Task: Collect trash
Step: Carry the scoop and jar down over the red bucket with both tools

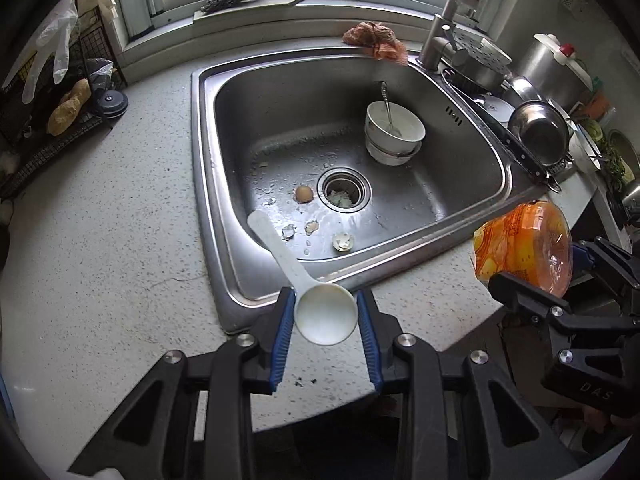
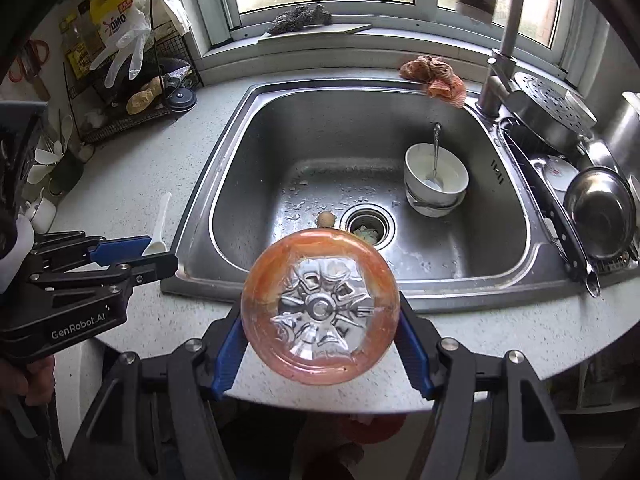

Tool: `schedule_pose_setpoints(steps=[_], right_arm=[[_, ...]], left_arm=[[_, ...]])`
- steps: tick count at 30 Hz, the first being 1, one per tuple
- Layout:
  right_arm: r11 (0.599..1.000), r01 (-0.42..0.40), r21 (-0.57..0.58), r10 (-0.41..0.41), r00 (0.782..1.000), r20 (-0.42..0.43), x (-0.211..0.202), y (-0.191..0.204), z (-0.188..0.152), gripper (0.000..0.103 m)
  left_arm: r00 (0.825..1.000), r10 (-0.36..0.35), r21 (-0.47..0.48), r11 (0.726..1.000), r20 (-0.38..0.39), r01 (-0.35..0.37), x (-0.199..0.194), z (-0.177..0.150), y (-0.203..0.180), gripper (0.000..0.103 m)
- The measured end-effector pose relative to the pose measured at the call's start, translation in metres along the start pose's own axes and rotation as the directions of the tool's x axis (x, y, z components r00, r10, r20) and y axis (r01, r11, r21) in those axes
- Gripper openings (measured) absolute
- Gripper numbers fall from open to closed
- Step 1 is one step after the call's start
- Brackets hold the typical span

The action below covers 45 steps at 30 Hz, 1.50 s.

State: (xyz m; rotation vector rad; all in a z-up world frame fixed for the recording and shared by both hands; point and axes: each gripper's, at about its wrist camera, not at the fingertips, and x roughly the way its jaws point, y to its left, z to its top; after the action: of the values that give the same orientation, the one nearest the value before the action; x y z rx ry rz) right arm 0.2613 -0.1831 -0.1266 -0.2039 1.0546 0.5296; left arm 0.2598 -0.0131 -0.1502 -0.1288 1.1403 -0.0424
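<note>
I see a sink [image 2: 208, 216] of brushed steel, dull grey with wet drops. The counter [image 1: 100, 248] looks like pale speckled stone, matt. The bottle [image 2: 320, 308] is clear glossy plastic with an orange label; the spoon [image 1: 326, 314] is white smooth plastic. My gripper pads [image 1: 282, 320] are blue ribbed rubber on matt black plastic. The bowls [image 2: 436, 176] look like shiny white ceramic, the rag [image 2: 434, 76] crumpled cloth.
</note>
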Motion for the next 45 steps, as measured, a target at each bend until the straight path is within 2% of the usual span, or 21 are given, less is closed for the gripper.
schedule_pose_setpoints(steps=[12,19,23,27,32,39,42,45], right_arm=[[0.991,0.049,0.124,-0.047,0.999,-0.013,-0.061,-0.067,-0.107,0.064],[0.967,0.085,0.240,-0.068,0.995,-0.078,-0.061,-0.102,-0.157,0.064],[0.948,0.104,0.301,-0.074,0.991,-0.111,-0.051,-0.118,-0.187,0.064],[0.926,0.118,0.360,-0.062,0.985,-0.162,-0.017,-0.134,-0.219,0.064],[0.909,0.140,0.393,-0.057,0.975,-0.217,0.050,-0.148,-0.261,0.064],[0.895,0.151,0.419,-0.044,0.966,-0.255,0.159,-0.164,-0.314,0.064],[0.889,0.161,0.428,-0.048,0.963,-0.264,0.192,-0.173,-0.332,0.064],[0.887,0.154,0.436,-0.041,0.965,-0.259,0.212,-0.183,-0.347,0.064]], left_arm=[[0.997,-0.062,0.144,0.987,-0.040,0.067,-0.008,-0.075,-0.133,0.029],[0.986,-0.102,0.247,0.960,-0.134,0.133,0.028,-0.104,-0.192,0.029],[0.973,-0.125,0.280,0.944,-0.192,0.177,0.063,-0.118,-0.214,0.029],[0.965,-0.114,0.333,0.923,-0.236,0.190,0.116,-0.136,-0.229,0.029],[0.951,-0.117,0.355,0.909,-0.285,0.218,0.207,-0.166,-0.232,0.029],[0.927,-0.094,0.348,0.909,-0.363,0.228,0.336,-0.206,-0.225,0.030],[0.908,-0.120,0.307,0.917,-0.400,0.256,0.375,-0.218,-0.223,0.030],[0.912,-0.116,0.315,0.915,-0.393,0.251,0.400,-0.232,-0.224,0.031]])
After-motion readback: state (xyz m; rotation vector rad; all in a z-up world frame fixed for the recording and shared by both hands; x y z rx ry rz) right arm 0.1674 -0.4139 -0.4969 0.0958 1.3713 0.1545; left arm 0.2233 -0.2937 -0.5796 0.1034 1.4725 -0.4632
